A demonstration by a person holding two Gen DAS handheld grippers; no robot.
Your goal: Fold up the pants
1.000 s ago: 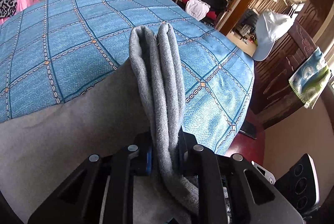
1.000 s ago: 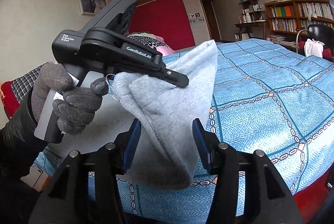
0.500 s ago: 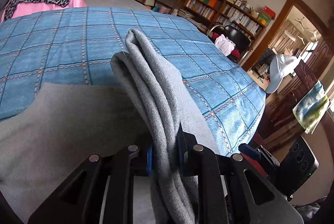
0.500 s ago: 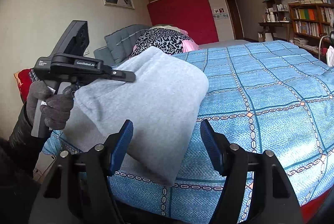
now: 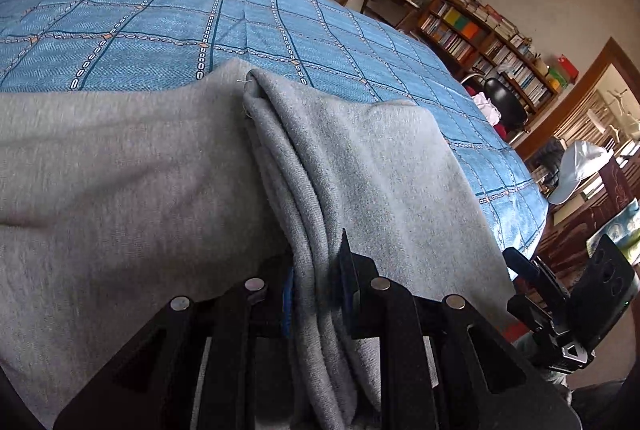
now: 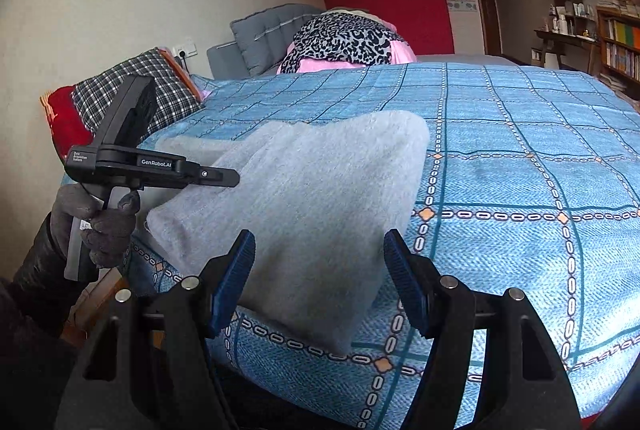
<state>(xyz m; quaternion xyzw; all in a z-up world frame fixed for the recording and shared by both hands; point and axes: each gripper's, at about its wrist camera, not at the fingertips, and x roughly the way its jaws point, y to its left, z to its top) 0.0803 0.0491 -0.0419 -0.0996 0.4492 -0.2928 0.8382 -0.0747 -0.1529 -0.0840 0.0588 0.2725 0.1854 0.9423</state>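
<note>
Pants (image 6: 320,213): grey, folded over, lying at the near edge of the bed (image 6: 520,157).
Left gripper (image 5: 316,294): clamped on bunched layers at the pants' left end.
Right gripper (image 6: 320,278): jaws apart, empty, just short of the pants.
Long axis: runs along the near edge.
Nearer hand: left.

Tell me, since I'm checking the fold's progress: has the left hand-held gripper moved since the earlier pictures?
Yes. The left hand-held gripper has moved left, away from the red wall panel toward the plaid pillow.
</note>
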